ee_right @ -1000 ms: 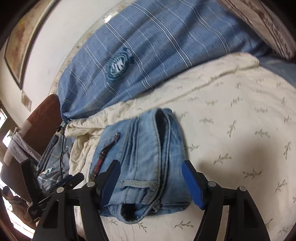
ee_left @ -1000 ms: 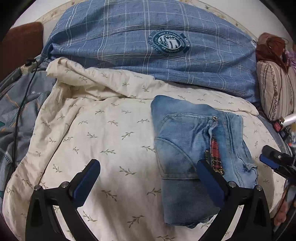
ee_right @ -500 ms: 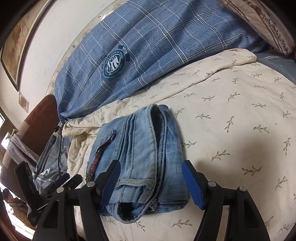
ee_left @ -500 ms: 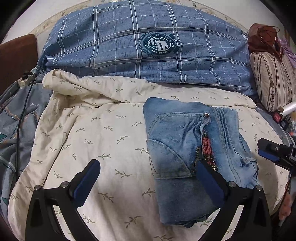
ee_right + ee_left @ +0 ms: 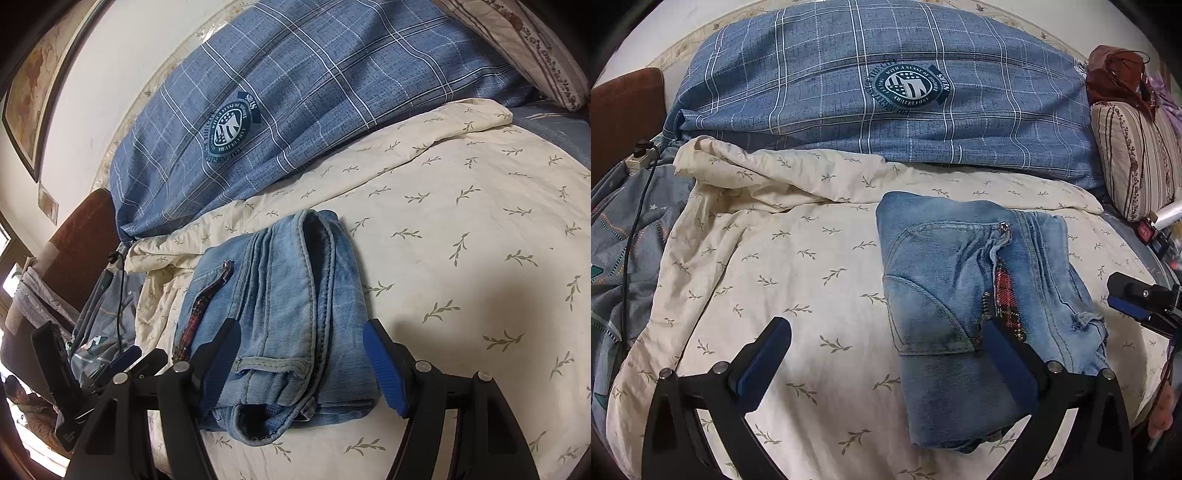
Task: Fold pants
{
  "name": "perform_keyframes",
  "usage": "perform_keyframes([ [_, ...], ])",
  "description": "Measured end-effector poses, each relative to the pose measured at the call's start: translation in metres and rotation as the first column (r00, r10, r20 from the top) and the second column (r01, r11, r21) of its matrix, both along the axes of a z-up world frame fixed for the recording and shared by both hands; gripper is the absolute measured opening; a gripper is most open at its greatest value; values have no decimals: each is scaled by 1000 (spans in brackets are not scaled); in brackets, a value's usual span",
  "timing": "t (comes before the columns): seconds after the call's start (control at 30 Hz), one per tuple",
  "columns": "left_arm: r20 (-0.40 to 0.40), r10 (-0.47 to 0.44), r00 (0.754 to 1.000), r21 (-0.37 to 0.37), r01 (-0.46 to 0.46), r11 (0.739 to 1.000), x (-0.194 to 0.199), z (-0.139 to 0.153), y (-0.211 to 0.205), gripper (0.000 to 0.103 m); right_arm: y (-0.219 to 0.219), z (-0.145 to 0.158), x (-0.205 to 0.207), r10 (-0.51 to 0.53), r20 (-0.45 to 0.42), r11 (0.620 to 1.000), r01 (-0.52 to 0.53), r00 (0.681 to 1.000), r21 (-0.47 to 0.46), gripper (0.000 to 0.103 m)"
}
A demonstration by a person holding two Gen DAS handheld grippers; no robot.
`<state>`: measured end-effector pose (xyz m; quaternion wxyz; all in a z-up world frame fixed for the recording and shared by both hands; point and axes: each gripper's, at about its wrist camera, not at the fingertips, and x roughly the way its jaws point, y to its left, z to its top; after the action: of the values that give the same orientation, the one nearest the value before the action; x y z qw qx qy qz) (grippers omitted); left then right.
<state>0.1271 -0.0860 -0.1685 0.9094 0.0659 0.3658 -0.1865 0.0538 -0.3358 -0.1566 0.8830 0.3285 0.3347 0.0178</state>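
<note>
Left wrist view: the folded jeans (image 5: 964,306) lie as a compact bundle on the cream leaf-print comforter (image 5: 798,258), right of centre. A back pocket faces up, and a strip of red plaid lining shows along the open zipper (image 5: 1004,291). The left gripper (image 5: 886,354) hangs above the comforter with its blue-padded jaws spread wide and nothing between them; its right finger overlaps the near edge of the jeans in the picture, though contact cannot be told. At the right edge the right gripper (image 5: 1137,302) appears from the side, just beside the bundle. Behind the comforter rests a blue plaid pillow (image 5: 886,92) with a round crest, and a striped cushion (image 5: 1134,158) stands at far right. A black cable (image 5: 631,236) runs down the left side.

Right wrist view: the right gripper (image 5: 301,354) is also spread apart, holding nothing, its fingers straddling the waistband end of the jeans (image 5: 280,295), where a belt loop (image 5: 271,365) shows.
</note>
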Motion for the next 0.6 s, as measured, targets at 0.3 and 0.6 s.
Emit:
perform_keyframes([
  [0.3, -2, -4, 1000, 2, 4, 1000, 0, 0, -1, 103, -2, 1, 0, -1, 5, 1000, 1, 1000, 1, 72],
  [0.6, -5, -4, 1000, 2, 4, 1000, 1, -2, 0, 103, -1, 1, 0, -3, 5, 1000, 3, 1000, 1, 72],
])
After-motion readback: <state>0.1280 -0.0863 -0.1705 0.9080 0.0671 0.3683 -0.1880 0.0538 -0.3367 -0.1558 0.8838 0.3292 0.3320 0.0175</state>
